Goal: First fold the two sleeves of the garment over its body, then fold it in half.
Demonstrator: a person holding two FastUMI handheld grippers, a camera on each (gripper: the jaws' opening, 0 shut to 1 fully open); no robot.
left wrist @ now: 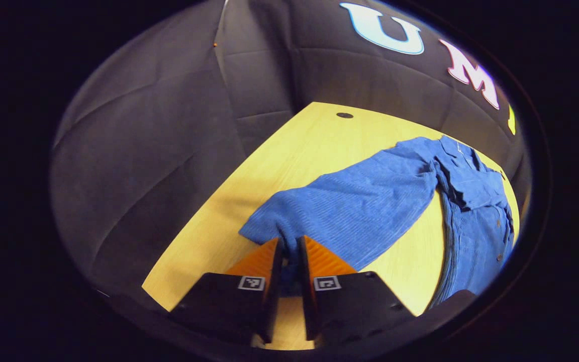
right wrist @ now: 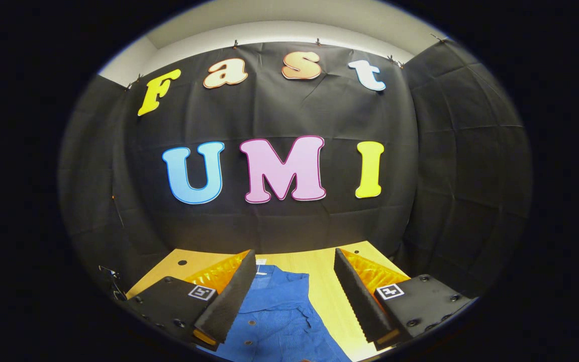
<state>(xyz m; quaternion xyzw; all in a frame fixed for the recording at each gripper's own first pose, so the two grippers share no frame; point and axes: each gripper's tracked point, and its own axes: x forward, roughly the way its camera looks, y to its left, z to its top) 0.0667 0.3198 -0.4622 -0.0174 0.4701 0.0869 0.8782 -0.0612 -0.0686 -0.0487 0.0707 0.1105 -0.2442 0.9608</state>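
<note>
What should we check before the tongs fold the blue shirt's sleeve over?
1. Left tongs pinching the sleeve cuff: ok, both fingers press on it.
2. Sleeve lying spread out on the table, away from the shirt body: ok.
3. Right tongs free: ok, open above the shirt.
4. Other sleeve's position: cannot tell.
5. Sleeves folded yet: not ok for this one, the other cannot tell.

No legible text, brand or number; square black-and-white coded markers sit on the left gripper (left wrist: 290, 246) and right gripper (right wrist: 294, 259) finger mounts, conveying no readable characters.
</note>
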